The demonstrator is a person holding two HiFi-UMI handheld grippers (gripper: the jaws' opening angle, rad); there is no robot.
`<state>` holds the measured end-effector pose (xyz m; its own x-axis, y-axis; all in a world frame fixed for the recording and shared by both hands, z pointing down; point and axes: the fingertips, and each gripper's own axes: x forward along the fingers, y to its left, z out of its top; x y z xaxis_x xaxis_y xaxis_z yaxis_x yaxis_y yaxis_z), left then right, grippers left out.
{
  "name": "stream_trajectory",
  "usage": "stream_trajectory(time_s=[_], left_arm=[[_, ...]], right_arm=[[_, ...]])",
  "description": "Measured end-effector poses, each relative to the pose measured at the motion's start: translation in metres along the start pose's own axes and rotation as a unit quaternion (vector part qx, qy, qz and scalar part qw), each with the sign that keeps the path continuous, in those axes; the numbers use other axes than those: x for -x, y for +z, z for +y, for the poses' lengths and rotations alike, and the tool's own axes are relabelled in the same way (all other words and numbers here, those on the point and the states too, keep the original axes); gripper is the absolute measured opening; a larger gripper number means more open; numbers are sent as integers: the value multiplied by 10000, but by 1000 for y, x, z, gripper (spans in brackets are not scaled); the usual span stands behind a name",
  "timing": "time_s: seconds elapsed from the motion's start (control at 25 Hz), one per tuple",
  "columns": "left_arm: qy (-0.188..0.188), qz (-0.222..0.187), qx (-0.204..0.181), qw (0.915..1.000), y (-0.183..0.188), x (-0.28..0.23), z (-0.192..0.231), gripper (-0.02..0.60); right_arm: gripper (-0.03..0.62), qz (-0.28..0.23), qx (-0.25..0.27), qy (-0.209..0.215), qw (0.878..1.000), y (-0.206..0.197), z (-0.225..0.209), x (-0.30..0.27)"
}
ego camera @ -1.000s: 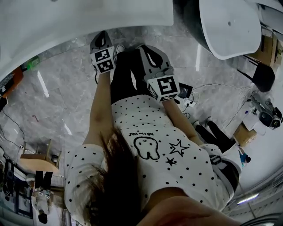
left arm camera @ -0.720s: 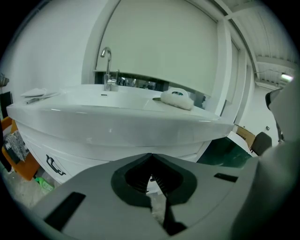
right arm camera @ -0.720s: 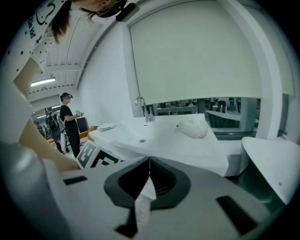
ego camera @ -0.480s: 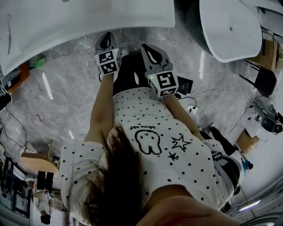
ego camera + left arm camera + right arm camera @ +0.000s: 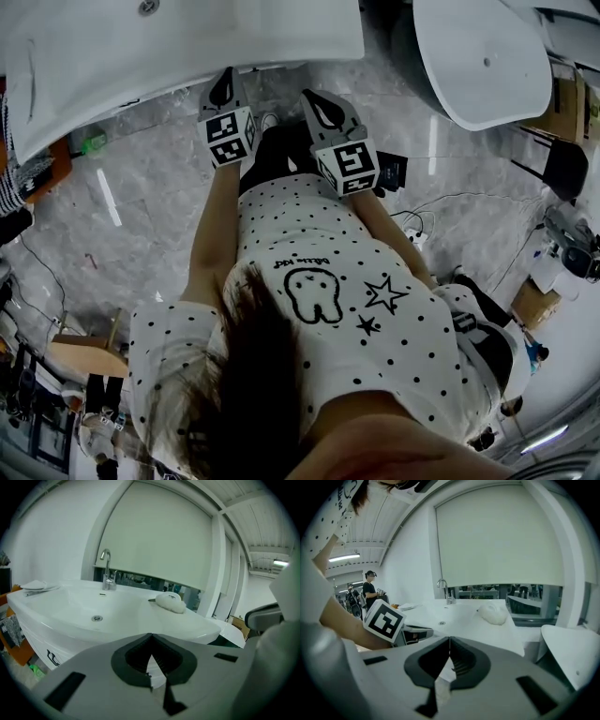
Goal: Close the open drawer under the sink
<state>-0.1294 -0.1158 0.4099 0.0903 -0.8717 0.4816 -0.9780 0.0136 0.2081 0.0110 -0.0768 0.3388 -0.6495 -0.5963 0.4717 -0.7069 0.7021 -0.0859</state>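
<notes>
A white sink [image 5: 141,47] fills the top of the head view. Both grippers point at its front edge, side by side. My left gripper [image 5: 223,82] is shut with nothing between its jaws and looks over the rim at the basin [image 5: 93,606] and chrome tap [image 5: 107,569]. My right gripper [image 5: 319,101] is a little to the right, its jaws together and empty. It sees the same basin [image 5: 454,616]. Below the basin, a white cabinet front [image 5: 37,639] with a dark handle [image 5: 52,658] shows at lower left. I cannot tell whether a drawer stands open.
A rounded white object [image 5: 171,603] lies on the sink's right side. A second white basin [image 5: 487,56] stands at the right. A green bottle [image 5: 91,142], cables [image 5: 412,230] and a wooden stool [image 5: 84,352] are on the grey floor. A person [image 5: 370,590] stands far off.
Both grippers have moved up toward the sink's front edge, the left one rising most. More of the sink top shows in the head view.
</notes>
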Motion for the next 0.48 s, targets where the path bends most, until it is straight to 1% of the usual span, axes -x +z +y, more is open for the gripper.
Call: stream_trajectory(time_s=[0.24, 0.48], left_arm=[[-36, -293, -79, 9995, 25, 12, -5, 3], [-160, -579, -192, 9980, 53, 23, -15, 3]], right_arm=[[15, -128, -53, -122, 9998, 6, -7, 10], [15, -221, -13, -143, 9997, 16, -10, 12]])
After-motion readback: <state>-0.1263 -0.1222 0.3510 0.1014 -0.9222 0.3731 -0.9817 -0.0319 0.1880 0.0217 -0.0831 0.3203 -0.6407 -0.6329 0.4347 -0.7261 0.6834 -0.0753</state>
